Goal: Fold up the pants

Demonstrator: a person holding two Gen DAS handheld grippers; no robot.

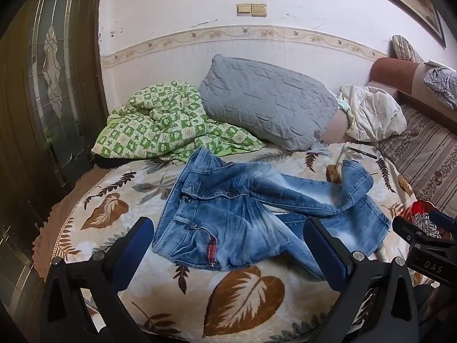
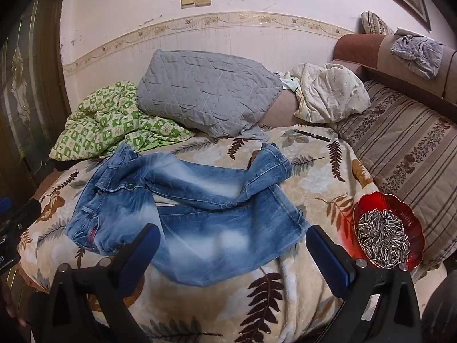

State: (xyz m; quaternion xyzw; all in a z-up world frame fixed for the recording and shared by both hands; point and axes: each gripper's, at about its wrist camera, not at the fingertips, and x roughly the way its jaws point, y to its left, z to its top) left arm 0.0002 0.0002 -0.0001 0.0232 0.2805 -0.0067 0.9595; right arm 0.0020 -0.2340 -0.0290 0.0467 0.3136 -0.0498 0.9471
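- The jeans (image 1: pixel 234 214) lie unfolded on the bed, on the leaf-patterned blanket (image 1: pixel 245 294), waistband to the left and legs running right.
- Nothing of the folding looks done to me: the two legs are crossed, the far one kinked upward at its cuff, and the fly is open with the button showing.
- The left tongs (image 1: pixel 228 245) hover near the waist end, spread wide, with nothing between the blue pads.
- The right tongs (image 2: pixel 232 254) hover over the near leg, also spread wide and empty; neither pair touches the denim.
- What is left, as I judge it: straighten the legs, lay one on the other, then fold the length over. That is the whole job.
- A red bowl of sunflower seeds (image 2: pixel 388 234) sits on the blanket just right of the cuffs, close enough to be knocked when the legs are pulled straight.
- A dark pen (image 2: pixel 312 135) lies far on the blanket, near the grey pillow (image 2: pixel 205 91); a green checked quilt (image 2: pixel 105 120) is bunched at the far left.
- Hard to make out: the near edge of the bed is cut off behind the tongs, so the blanket's front edge cannot be seen.
- Where the legs cross, the lower layer is hidden.
- The person holding the tongs is all but out of view.
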